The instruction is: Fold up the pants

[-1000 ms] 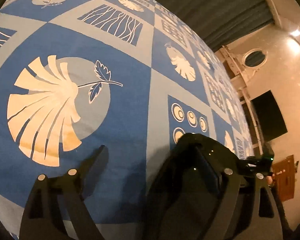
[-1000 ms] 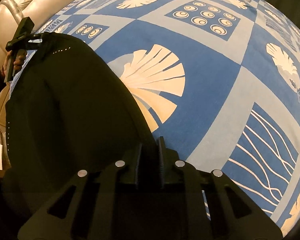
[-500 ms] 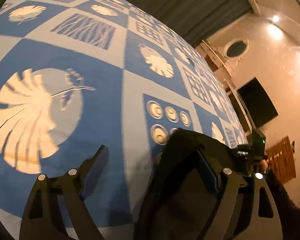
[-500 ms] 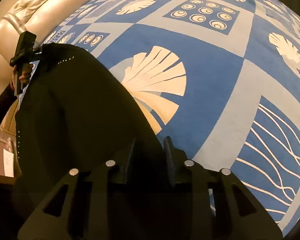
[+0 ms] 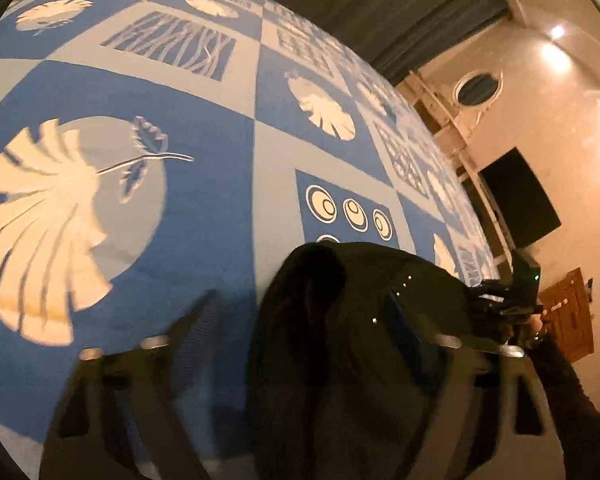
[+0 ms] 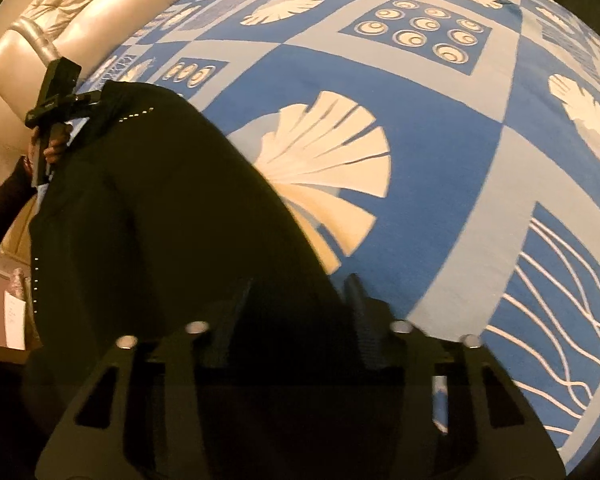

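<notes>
Black pants point(image 6: 160, 220) lie spread on a blue patterned bedspread point(image 6: 440, 140). My right gripper point(image 6: 298, 306) stands over the near corner of the pants with dark cloth between its fingers; the jaws are closing, and the pads stand apart. At the far corner a hand holds my left gripper point(image 6: 56, 96). In the left wrist view the pants point(image 5: 340, 360) bunch up between the fingers of the left gripper point(image 5: 304, 326). Its jaws are closing, the left finger point(image 5: 204, 320) is blurred and still off the cloth. My right gripper point(image 5: 516, 292) shows beyond the cloth.
A cream tufted headboard point(image 6: 60, 20) borders the bed at the upper left. In the left wrist view a dark curtain point(image 5: 380, 8), a black wall screen point(image 5: 520, 196) and a wooden cabinet point(image 5: 572, 312) stand past the bed's far edge. Bare bedspread point(image 5: 180, 100) stretches left.
My right jaws, shut on the cloth a second ago, have parted. The left gripper has shifted sideways over the pants' corner, and more cloth now sits between its fingers.
</notes>
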Tool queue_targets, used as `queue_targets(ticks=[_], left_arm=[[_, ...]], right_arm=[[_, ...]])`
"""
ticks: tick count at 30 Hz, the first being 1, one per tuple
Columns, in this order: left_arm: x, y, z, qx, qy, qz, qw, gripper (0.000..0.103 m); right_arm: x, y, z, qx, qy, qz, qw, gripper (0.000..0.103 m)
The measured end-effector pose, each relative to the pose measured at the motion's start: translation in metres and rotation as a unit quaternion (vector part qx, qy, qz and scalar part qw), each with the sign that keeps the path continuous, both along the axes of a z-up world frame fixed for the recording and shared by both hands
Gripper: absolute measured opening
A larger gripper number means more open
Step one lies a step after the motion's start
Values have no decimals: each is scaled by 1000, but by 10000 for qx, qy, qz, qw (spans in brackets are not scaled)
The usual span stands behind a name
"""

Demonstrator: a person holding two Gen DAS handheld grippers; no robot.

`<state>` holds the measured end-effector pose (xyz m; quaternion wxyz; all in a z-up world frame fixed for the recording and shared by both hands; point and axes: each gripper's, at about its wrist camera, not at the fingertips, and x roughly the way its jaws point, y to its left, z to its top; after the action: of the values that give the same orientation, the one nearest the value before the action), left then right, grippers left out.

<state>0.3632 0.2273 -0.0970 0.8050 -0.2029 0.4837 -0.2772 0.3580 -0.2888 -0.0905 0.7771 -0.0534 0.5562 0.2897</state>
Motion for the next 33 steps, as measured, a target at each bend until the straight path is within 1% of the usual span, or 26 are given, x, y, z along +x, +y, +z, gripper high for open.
queue_targets(ticks=[1,2,3,4,5,7,8,11,13,14,16,17,18,19,21,23,24,26,27,28,30,31,32,33], left_arm=[[5,-6,-4,173,136,-40,9997,18],[8,-8,-8,209,241,-68,9995,8],[10,-11,-10,270,307,-96,9991,7],[9,-14,-8,412,229,-131,9988,7],[7,-15,-5,463,140,-136,9987,7],[4,-12,2,378,9,-83,9993,7],[1,-8,9,263,-99,-41,9996,6],[-9,-2,26,61,-313,-43,9995,6],[-21,-2,38,-20,-458,-87,9989,6],[-26,-1,44,-79,-541,-103,9985,6],[-42,0,60,-331,-750,-128,9966,6],[-50,2,66,-493,-825,-135,9953,6],[-62,5,73,-663,-905,-136,9936,6],[-71,8,77,-730,-954,-128,9927,7],[-91,13,84,-906,-1036,-134,9904,7],[-117,20,90,-1003,-1080,-137,9890,7],[-135,24,88,-1043,-1075,-146,9886,7],[-159,30,79,-1116,-941,-95,9892,7],[-169,33,73,-1142,-859,-79,9897,9],[-183,38,61,-1087,-675,4,9918,12],[-203,45,40,-1053,-327,167,9938,22],[-215,47,25,-936,-58,283,9952,23],[-228,48,15,-814,141,355,9960,23],[-240,48,8,-690,253,406,9965,23]], right_arm=[[2,-5,0,123,83,-87,9999,13],[2,-6,0,164,81,-100,9998,11],[0,-5,1,123,22,-80,9999,10],[-2,-2,1,61,-36,-57,10000,9],[-5,1,3,-35,-137,-40,9999,9],[-10,3,7,-129,-285,-48,9995,8],[-13,5,11,-163,-379,-61,9991,8],[-25,6,27,-188,-723,-137,9971,8],[-41,7,44,-176,-1052,-174,9941,8],[-54,8,55,-212,-1280,-200,9913,8],[-77,11,71,-282,-1606,-213,9864,8],[-97,14,81,-383,-1869,-222,9814,8],[-112,17,87,-447,-2028,-214,9780,8],[-127,20,91,-479,-2151,-213,9752,8],[-167,28,94,-667,-2416,-158,9680,8],[-201,35,89,-756,-2499,-62,9653,8],[-222,40,82,-821,-2483,0,9652,8],[-253,50,63,-1037,-2455,159,9637,8],[-262,53,52,-1071,-2343,205,9660,9],[-268,56,40,-1130,-2194,259,9687,10],[-280,61,16,-1256,-1928,317,9727,12],[-285,62,10,-1223,-1794,330,9756,17],[-289,63,7,-1182,-1714,304,9776,18],[-294,63,8,-1073,-1655,198,9802,20]])
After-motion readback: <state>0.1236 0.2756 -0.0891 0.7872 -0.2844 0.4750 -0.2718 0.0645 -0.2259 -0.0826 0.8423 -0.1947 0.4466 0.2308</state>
